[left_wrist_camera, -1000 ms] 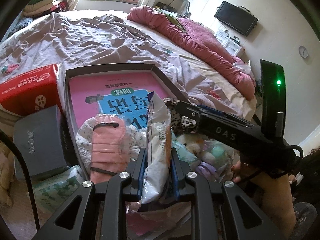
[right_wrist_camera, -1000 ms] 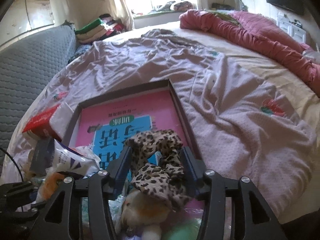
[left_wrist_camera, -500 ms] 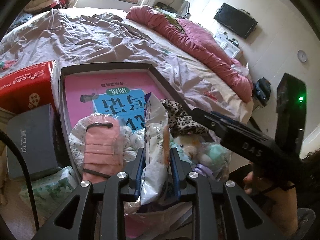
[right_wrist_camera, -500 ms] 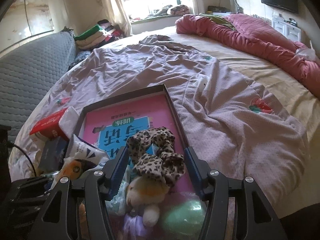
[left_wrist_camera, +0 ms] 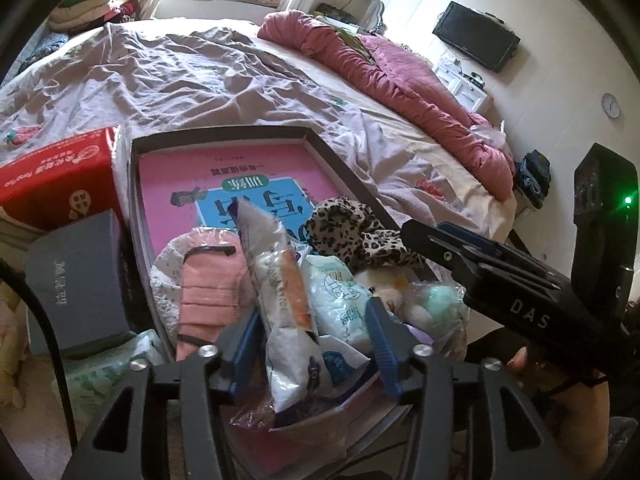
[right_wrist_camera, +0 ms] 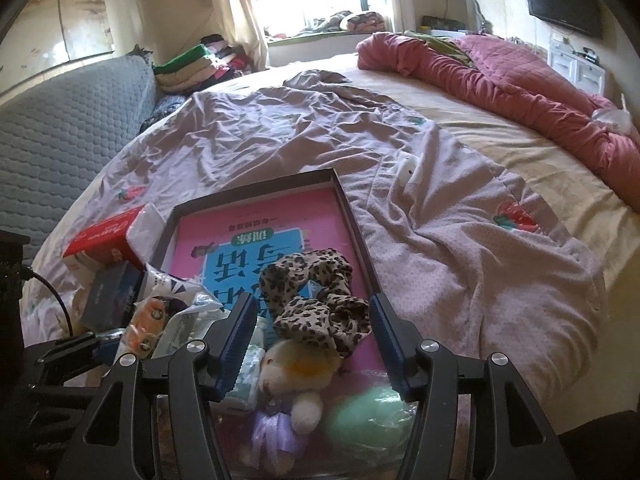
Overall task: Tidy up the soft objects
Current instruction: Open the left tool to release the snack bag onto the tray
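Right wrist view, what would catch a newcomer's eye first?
The leopard-print scrunchie lies between the open right gripper fingers, over a pink book in a dark tray. Just below sits a small plush bear, and a rumpled pink quilt runs along the bed's far right.

My right gripper fills the bottom of the frame, its blue-padded fingers spread wide apart. Between them, at lower centre, lies the leopard-print scrunchie, touching neither pad. It rests in a dark shallow tray on a pink book. Just below the scrunchie sits a small plush toy with a mint-green soft ball beside it. At lower left a red tissue box stands just beside the tray.
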